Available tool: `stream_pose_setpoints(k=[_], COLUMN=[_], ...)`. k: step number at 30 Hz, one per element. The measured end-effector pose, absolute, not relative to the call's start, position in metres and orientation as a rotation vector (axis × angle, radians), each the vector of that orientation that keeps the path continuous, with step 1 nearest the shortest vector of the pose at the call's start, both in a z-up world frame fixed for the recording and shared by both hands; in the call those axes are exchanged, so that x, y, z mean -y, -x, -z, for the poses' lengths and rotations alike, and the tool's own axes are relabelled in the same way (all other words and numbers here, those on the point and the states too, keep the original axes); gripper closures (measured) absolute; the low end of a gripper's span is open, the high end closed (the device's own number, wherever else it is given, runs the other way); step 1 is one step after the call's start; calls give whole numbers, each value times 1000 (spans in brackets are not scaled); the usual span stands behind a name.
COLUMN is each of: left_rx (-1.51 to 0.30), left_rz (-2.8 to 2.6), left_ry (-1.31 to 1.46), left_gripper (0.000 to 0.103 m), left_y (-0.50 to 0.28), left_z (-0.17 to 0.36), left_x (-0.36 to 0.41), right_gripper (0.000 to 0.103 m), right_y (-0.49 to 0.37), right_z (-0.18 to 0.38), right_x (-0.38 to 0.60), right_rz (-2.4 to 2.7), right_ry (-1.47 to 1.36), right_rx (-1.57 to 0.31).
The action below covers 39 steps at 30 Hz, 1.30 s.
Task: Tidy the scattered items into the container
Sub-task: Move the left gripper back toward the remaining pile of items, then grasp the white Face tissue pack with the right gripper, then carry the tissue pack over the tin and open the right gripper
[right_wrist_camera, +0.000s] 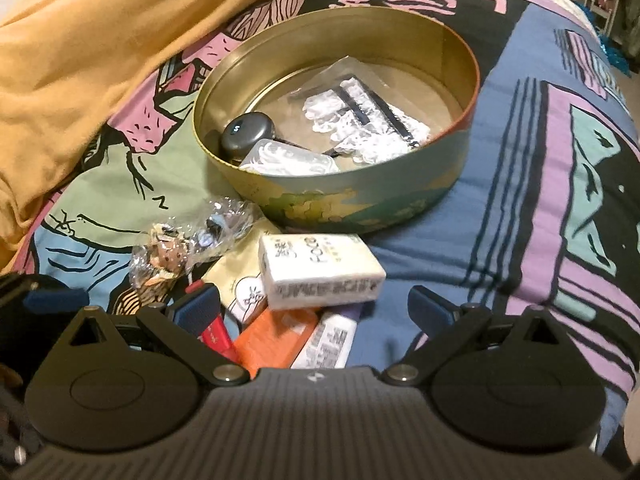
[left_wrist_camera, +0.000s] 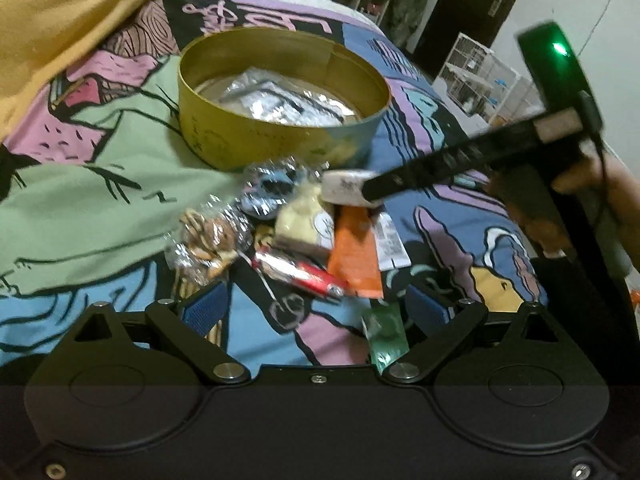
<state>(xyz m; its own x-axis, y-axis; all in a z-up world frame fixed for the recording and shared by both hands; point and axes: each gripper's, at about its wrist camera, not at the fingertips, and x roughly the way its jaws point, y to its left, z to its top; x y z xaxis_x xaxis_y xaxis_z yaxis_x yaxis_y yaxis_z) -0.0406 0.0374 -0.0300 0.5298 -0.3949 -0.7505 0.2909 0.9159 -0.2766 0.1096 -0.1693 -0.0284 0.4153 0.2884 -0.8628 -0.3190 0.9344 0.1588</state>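
– So, how far along are we?

– Partly done, I'd say. Going left to right from my right wrist camera: the tin (right_wrist_camera: 340, 204) sits at twelve o'clock on the bedspread (right_wrist_camera: 440, 264). It already holds a grey round gadget (right_wrist_camera: 248, 134), a clear plastic case (right_wrist_camera: 288, 160) and a clear bag (right_wrist_camera: 360, 120) of white and black bits.

– And what's left outside?

– A whole pile, just short of the tin's near wall. At ten o'clock there's a cellophane biscuit packet (left_wrist_camera: 208, 236), then a second crinkly packet (left_wrist_camera: 268, 188), a pale yellow packet (left_wrist_camera: 300, 220), a red wrapper (left_wrist_camera: 300, 272), the white tissue pack (right_wrist_camera: 320, 276), an orange packet (left_wrist_camera: 356, 256) and a green sachet (left_wrist_camera: 386, 332) nearest my left tool. By my count that's seven or so to go.

– Grippers?

– My left gripper (left_wrist_camera: 316, 308) is spread and empty, hanging over the near edge of the pile. My right gripper (right_wrist_camera: 316, 306) is spread too, with the tissue pack just ahead at twelve o'clock, not pinched. I judge that one is the next pick.
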Motion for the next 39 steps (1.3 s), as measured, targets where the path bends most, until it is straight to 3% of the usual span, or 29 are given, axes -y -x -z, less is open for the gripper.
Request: stream_pose_setpoints(k=[6, 8, 10, 16, 39], left_rx=[-961, -967, -976, -997, -1040], left_rz=[439, 447, 454, 474, 482], left_ry=[123, 132, 132, 129, 98], left_gripper=[11, 11, 11, 11, 11], left_y=[46, 46, 47, 48, 39], left_z=[39, 40, 41, 45, 63], left_x=[-31, -30, -28, -21, 15], right_gripper=[1, 5, 16, 29, 30], right_y=[-127, -133, -138, -136, -70], right_z=[42, 48, 55, 64, -26], right_x=[165, 162, 162, 162, 203], right_rz=[-396, -402, -413, -423, -375], right_ry=[60, 69, 68, 51, -19], right_rx=[-1092, -1104, -1132, -1148, -944])
